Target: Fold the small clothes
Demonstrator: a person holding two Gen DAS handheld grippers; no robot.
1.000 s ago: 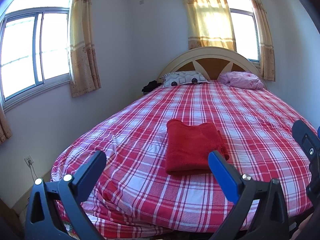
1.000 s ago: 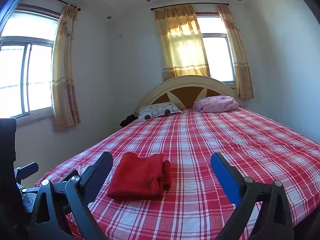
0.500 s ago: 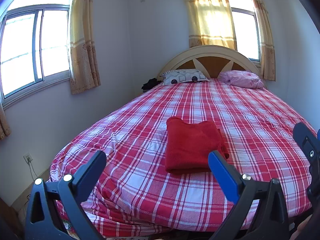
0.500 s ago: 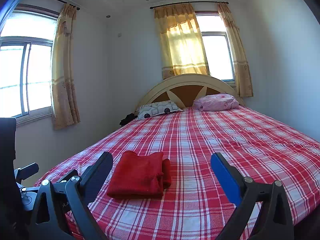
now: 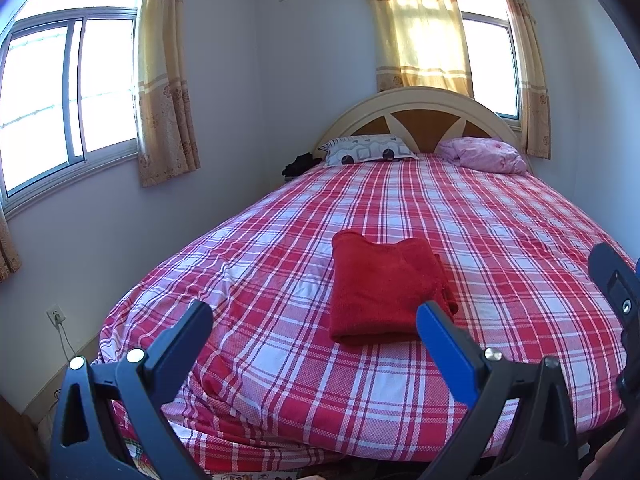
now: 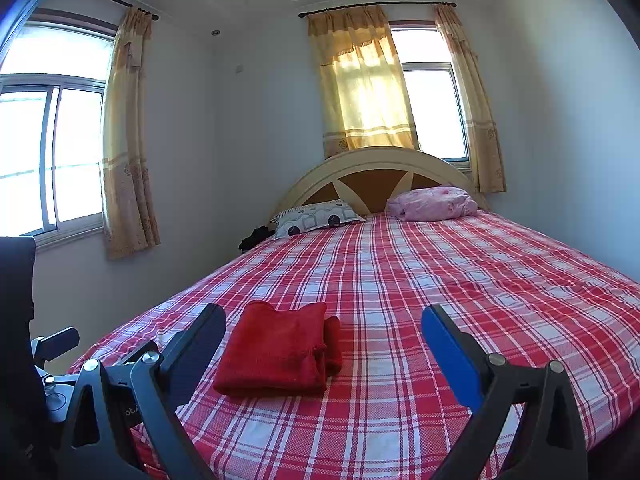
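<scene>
A red garment lies folded into a neat rectangle on the red plaid bed, near its foot. It also shows in the right wrist view. My left gripper is open and empty, held back from the foot of the bed, with the garment just beyond its right finger. My right gripper is open and empty, also held back, with the garment between its fingers in view but farther off. Part of the right gripper shows at the right edge of the left wrist view.
A patterned pillow and a pink bundle lie by the headboard. A dark item sits beside the bed at the wall. Windows with curtains are at the left and the back. A wall socket is low left.
Both grippers have drawn back slightly from the bed and stay open. The folded red garment has not moved.
</scene>
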